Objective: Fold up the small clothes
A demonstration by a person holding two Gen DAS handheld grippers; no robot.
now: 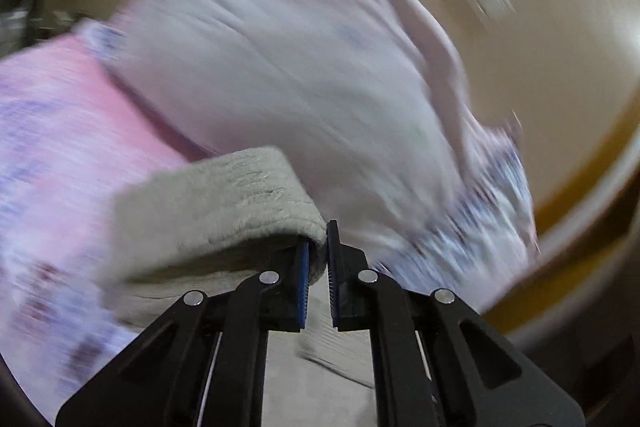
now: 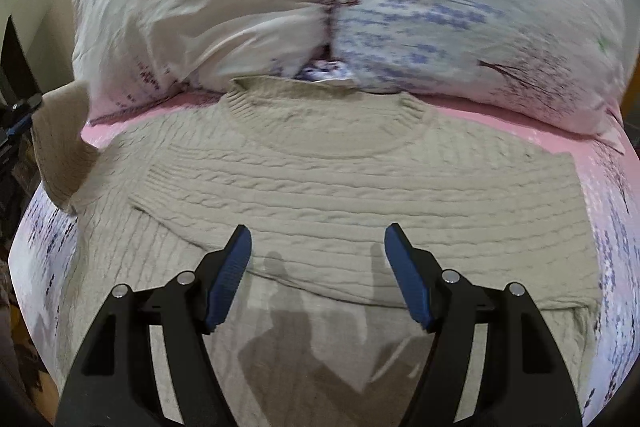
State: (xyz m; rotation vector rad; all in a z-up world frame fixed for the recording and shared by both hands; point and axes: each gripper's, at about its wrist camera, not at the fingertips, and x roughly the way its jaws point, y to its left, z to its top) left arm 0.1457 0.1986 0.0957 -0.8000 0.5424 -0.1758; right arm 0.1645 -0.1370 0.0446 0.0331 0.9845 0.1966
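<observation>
Left tool [image 1: 318, 259] clenched on sweater [image 2: 340, 187] cuff; right tool [image 2: 318, 267] released above hem.

Left gripper [image 1: 318, 255] jaws clamped, right gripper [image 2: 318, 247] jaws apart.

A bed [image 2: 600, 163] in a pink floral sheet fills the frame. A beige cable-knit sweater [image 2: 320, 187] lies spread across the middle, and two floral pillows [image 2: 460, 7] sit along the top.

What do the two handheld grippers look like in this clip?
Both the left gripper and the right gripper share one build: black plastic linkage arms with triangular cut-outs and silver round pivot pins. Their fingers carry blue ribbed pads. No cables, markings, hands or sleeves are visible.
</observation>
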